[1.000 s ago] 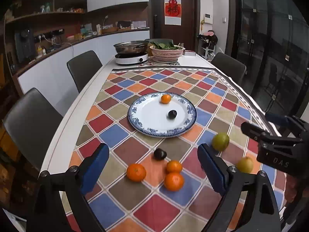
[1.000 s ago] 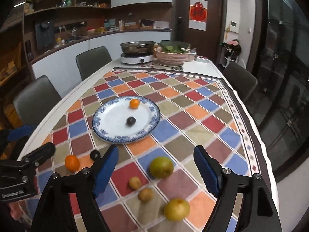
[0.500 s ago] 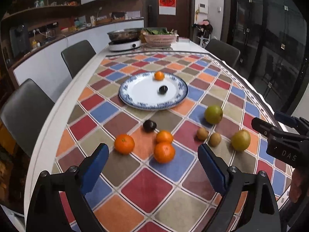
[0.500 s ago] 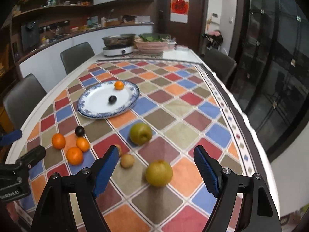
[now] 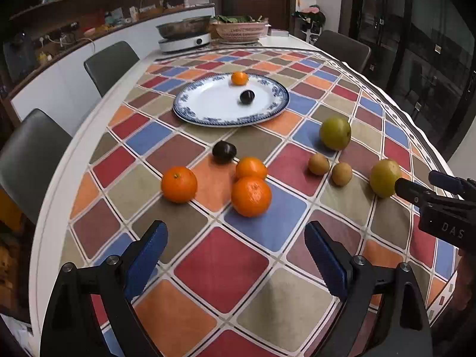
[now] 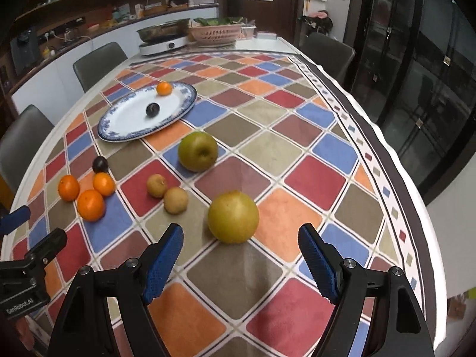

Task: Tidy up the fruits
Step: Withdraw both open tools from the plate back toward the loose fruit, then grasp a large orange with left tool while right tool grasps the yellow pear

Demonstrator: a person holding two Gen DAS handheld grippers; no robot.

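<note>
A blue-rimmed white plate (image 5: 208, 110) holds a small orange (image 5: 239, 78) and a dark plum (image 5: 247, 96). On the chequered cloth lie three oranges, the nearest (image 5: 251, 196) just ahead of my open, empty left gripper (image 5: 236, 235); a second plum (image 5: 223, 151) lies beyond them. My right gripper (image 6: 239, 238) is open and empty too, hanging just short of a yellow pear (image 6: 233, 216). Farther off are two small brown fruits (image 6: 175, 200) and a green apple (image 6: 197, 151). Each gripper shows at the edge of the other's view.
An induction cooker with a pan (image 5: 184, 40) and a pink basket of greens (image 5: 241, 29) stand at the table's far end. Grey chairs (image 5: 26, 157) line the left side and another (image 6: 325, 50) the far right. The cloth's edge (image 6: 386, 154) runs along the right.
Both grippers have sunk and tipped downward toward the table; the fruits now look larger and closer. The pear has come nearly between the right fingers. No fruit has moved.
</note>
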